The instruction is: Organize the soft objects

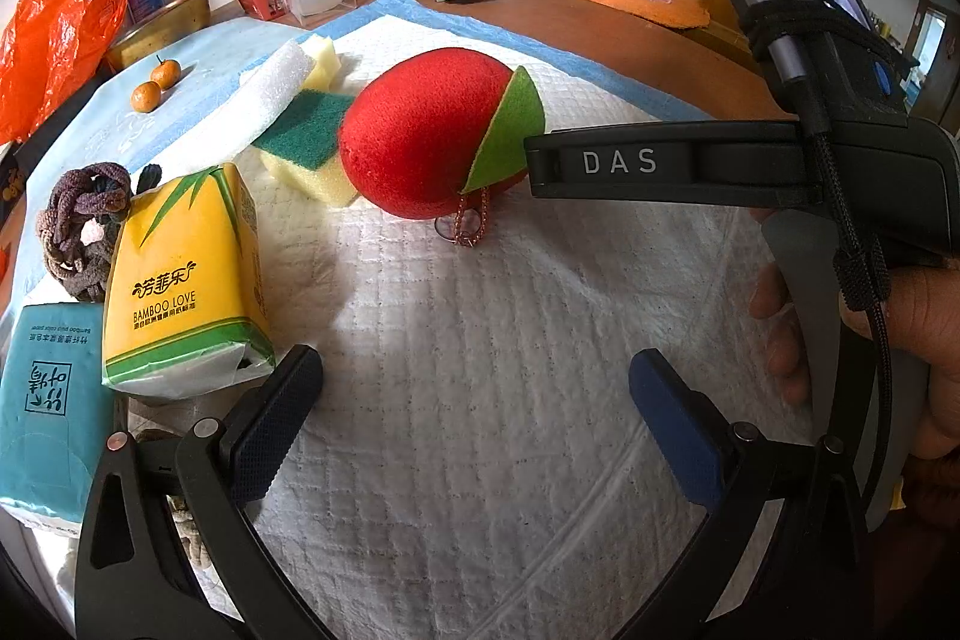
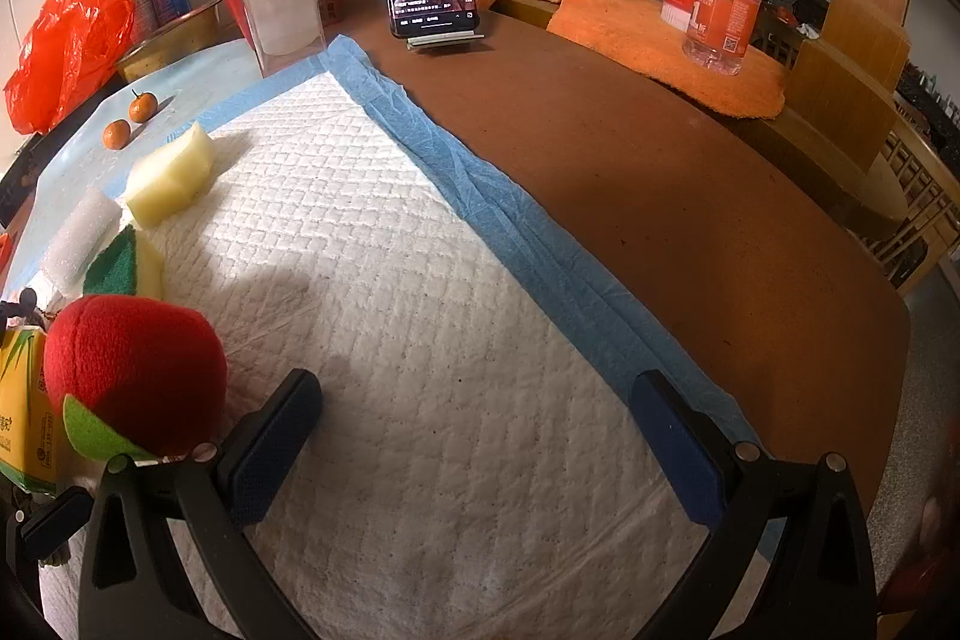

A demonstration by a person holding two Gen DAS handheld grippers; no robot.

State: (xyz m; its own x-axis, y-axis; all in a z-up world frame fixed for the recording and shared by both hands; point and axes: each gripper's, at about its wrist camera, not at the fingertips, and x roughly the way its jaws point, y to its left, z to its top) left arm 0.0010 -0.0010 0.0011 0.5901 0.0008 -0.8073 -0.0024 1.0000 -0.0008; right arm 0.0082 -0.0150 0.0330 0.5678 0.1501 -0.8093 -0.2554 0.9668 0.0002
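Both claws hang wide apart with nothing in them: my left gripper (image 1: 474,388) over bare white pad (image 1: 480,400), my right gripper (image 2: 477,418) likewise, its arm reaching in beside the plush red apple (image 1: 426,130). That apple lies mid-pad, its keychain (image 1: 465,223) trailing toward me, and it leans on the green-topped sponge (image 1: 306,148). Just left stand the yellow Bamboo Love tissue pack (image 1: 180,286), a teal tissue pack (image 1: 48,400) and knotted hair ties (image 1: 78,226). My worry: the round apple may roll or squirt free under a squeeze, snag its chain, or nudge the sponge and tip the tissue pack
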